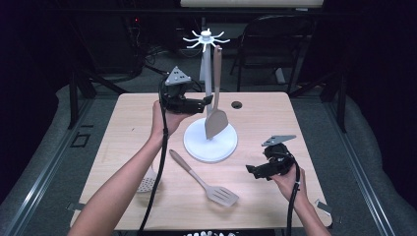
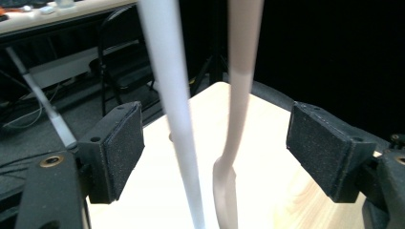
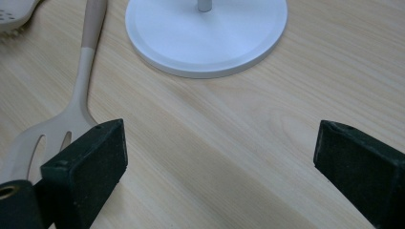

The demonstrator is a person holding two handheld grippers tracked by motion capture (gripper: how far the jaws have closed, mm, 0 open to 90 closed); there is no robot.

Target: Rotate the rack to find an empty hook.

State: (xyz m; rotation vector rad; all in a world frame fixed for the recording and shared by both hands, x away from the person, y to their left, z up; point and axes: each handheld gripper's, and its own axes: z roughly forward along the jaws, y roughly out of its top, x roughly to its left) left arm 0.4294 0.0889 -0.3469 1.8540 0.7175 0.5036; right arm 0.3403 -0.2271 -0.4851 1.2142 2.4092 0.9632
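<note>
Left gripper (image 1: 209,101) fingers apart around the hung spatula (image 1: 215,118) by the stand (image 1: 210,140); back out level, avoiding a nudge. Right gripper (image 1: 252,170) fingers apart, empty.

I find no text, label, brand mark or number legible in any view. The spatulas, stand and table carry plain surfaces as far as I can make out. Background clutter is too dark to read.

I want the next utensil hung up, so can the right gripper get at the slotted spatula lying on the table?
Probably yes. The right gripper hovers open just beside the slotted spatula, and bare table lies between them. The stand sits farther back, out of the way.
</note>
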